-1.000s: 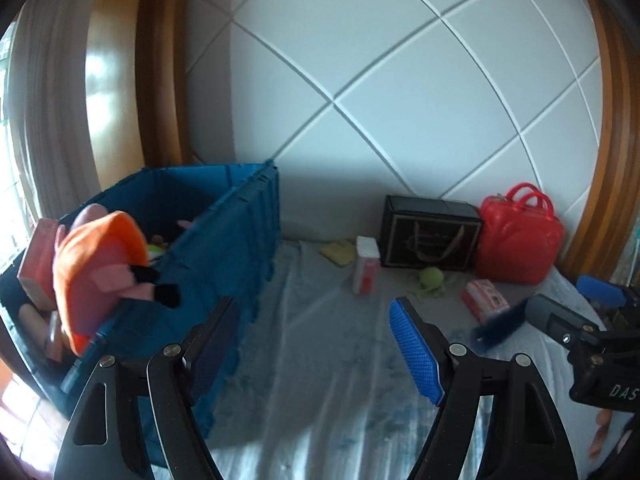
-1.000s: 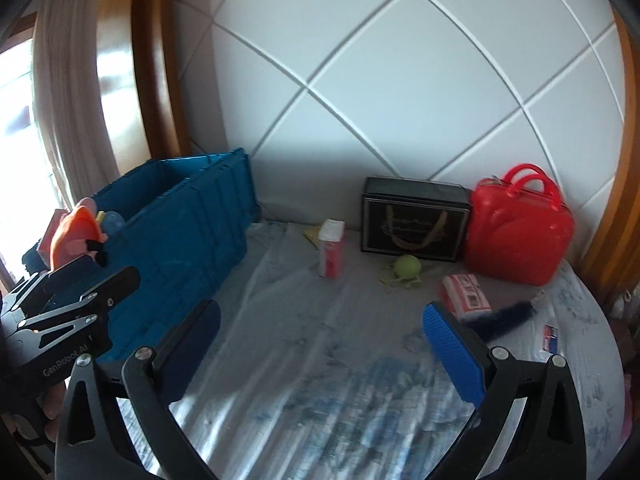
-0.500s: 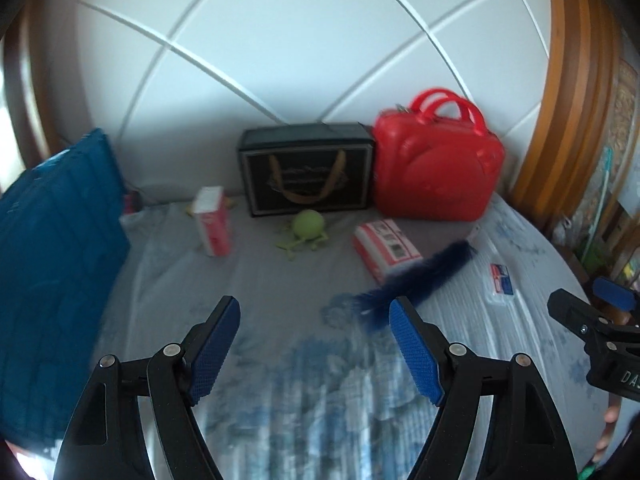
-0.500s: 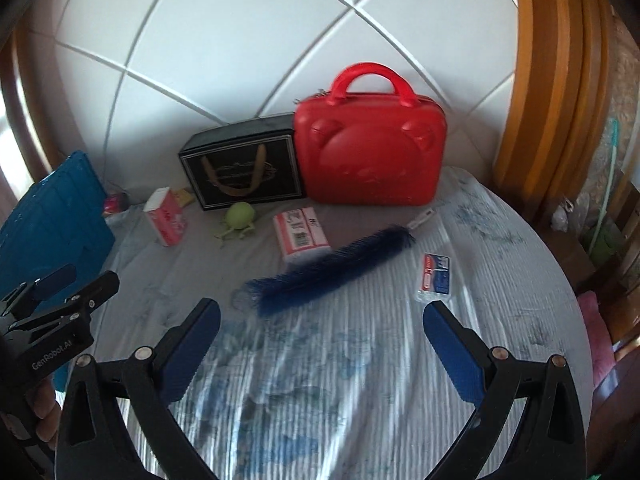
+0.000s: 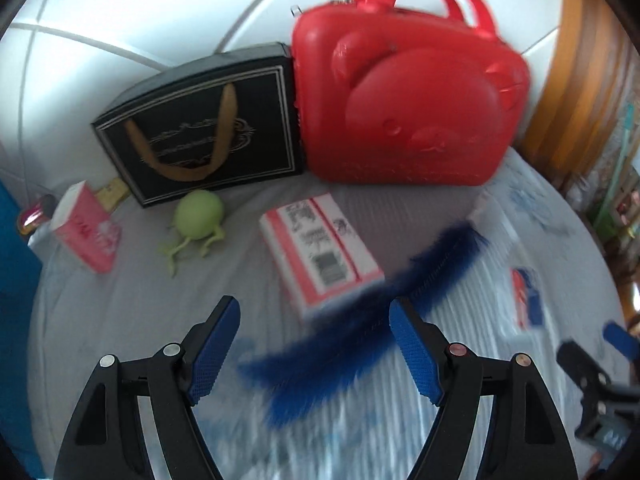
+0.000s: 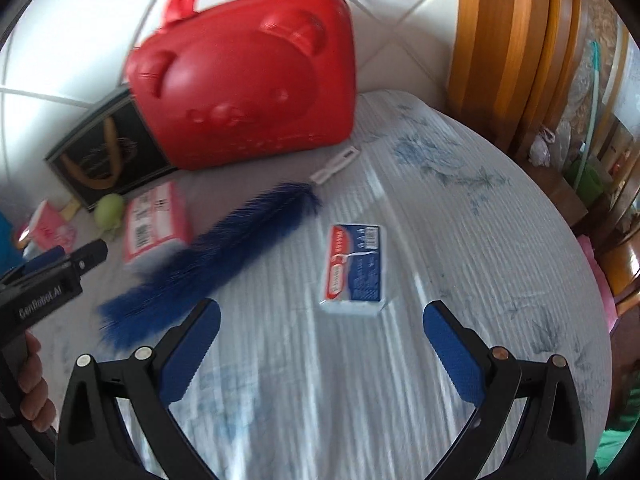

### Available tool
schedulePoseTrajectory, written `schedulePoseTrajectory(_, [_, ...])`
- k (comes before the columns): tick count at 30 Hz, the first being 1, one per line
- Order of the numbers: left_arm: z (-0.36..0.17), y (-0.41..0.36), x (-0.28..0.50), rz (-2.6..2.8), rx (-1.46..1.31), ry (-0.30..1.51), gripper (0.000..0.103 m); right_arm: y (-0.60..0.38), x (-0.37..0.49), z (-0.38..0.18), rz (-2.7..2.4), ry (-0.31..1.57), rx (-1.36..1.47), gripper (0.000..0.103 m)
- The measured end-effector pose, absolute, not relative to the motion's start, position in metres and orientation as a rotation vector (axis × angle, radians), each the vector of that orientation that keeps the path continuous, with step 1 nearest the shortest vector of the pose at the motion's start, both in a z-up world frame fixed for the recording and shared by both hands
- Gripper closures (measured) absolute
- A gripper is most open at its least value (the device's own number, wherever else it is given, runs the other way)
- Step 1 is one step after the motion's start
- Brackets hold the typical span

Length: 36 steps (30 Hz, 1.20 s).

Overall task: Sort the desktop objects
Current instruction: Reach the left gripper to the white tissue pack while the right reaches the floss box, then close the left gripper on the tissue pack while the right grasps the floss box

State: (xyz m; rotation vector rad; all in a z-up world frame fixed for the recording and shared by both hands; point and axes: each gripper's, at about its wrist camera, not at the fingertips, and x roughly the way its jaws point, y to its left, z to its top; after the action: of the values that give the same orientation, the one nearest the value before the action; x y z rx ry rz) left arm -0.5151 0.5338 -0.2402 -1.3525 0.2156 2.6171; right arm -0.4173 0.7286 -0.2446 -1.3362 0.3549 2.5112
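A long blue bristle brush (image 5: pixel 360 320) lies across the cloth-covered table; it also shows in the right wrist view (image 6: pixel 224 252). My left gripper (image 5: pixel 314 344) is open and empty just above the brush's lower part. My right gripper (image 6: pixel 320 344) is open and empty, just short of a flat blue and red packet (image 6: pixel 354 266). A pink and white box (image 5: pixel 320 252) lies beside the brush. A green round toy (image 5: pixel 198 216) and a small pink carton (image 5: pixel 86 236) lie further left.
A red bear-face case (image 5: pixel 408 108) and a black gift bag (image 5: pixel 200 128) stand against the white wall. A blue crate's edge (image 5: pixel 12 280) is at far left. The table's rounded edge (image 6: pixel 592 280) runs along the right, with wooden furniture beyond.
Both grippers swung right, away from the blue crate, and moved closer to the table. The brush and box now sit near the left gripper, the packet near the right one.
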Motion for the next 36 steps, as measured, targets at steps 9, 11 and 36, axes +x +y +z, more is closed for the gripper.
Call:
schedulePoseTrajectory(9, [-0.302,0.571,-0.566,2.647,-1.446,0.277,0.024,0.761,-0.459,-0.302,2.467,0.408,-1.360,0.000])
schedulePoseTrajectory(11, [-0.308,0.573,-0.571,2.684,-1.437,0.308,0.021,0.764,-0.466,-0.310,2.465,0.402,-1.372,0.000])
schedulePoseTrajectory(36, [-0.338,0.544,-0.597,2.651,-1.550,0.181,0.018,0.769,-0.484,-0.347,2.412,0.408,-1.407,0.000])
